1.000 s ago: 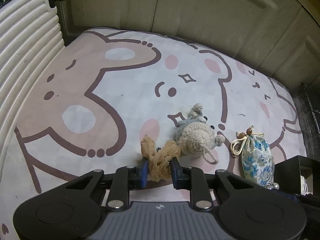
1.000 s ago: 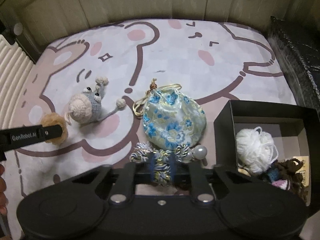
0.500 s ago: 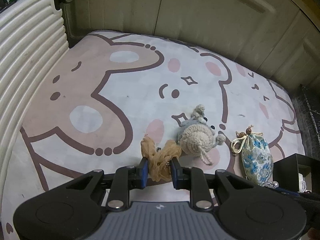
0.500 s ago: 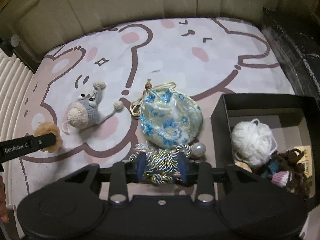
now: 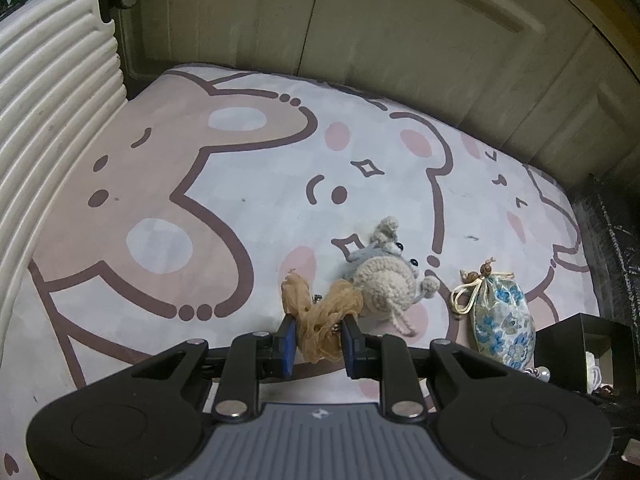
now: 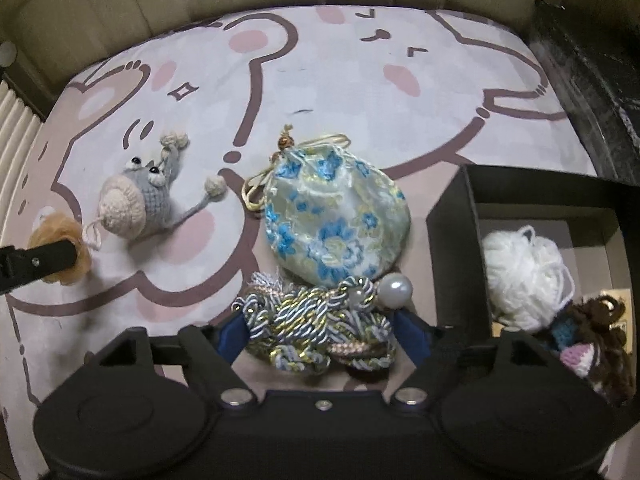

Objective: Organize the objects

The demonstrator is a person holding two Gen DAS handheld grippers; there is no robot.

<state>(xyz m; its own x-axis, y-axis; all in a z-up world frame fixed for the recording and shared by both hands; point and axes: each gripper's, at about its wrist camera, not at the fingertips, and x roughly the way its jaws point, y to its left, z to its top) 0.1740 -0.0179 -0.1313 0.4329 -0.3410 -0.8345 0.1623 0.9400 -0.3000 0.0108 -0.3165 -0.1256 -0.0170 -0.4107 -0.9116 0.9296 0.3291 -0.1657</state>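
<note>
My left gripper [image 5: 318, 338] is shut on a tan gauze scrunchie [image 5: 320, 312], lifted just above the cartoon mat [image 5: 200, 184]; both also show at the left edge of the right wrist view [image 6: 60, 252]. My right gripper [image 6: 324, 330] is open, its jaws wide on either side of a blue-and-gold braided rope ornament [image 6: 316, 324] with a pearl [image 6: 395, 290]. A crocheted grey-and-cream mouse [image 5: 384, 280] [image 6: 138, 208] lies on the mat. A blue floral brocade pouch [image 6: 336, 224] [image 5: 502, 326] lies beside it.
A black open box [image 6: 452, 216] at the right holds a white yarn ball [image 6: 524, 276] and a brown crocheted doll [image 6: 592, 340]. A white ribbed panel [image 5: 48, 120] borders the mat on the left. Beige cabinet doors [image 5: 400, 40] stand behind. A dark object [image 6: 592, 60] lies at the right.
My right gripper opened from its grip on the braided ornament, which now lies loose between the jaws. My left gripper, still holding the scrunchie, drew back and up a little.
</note>
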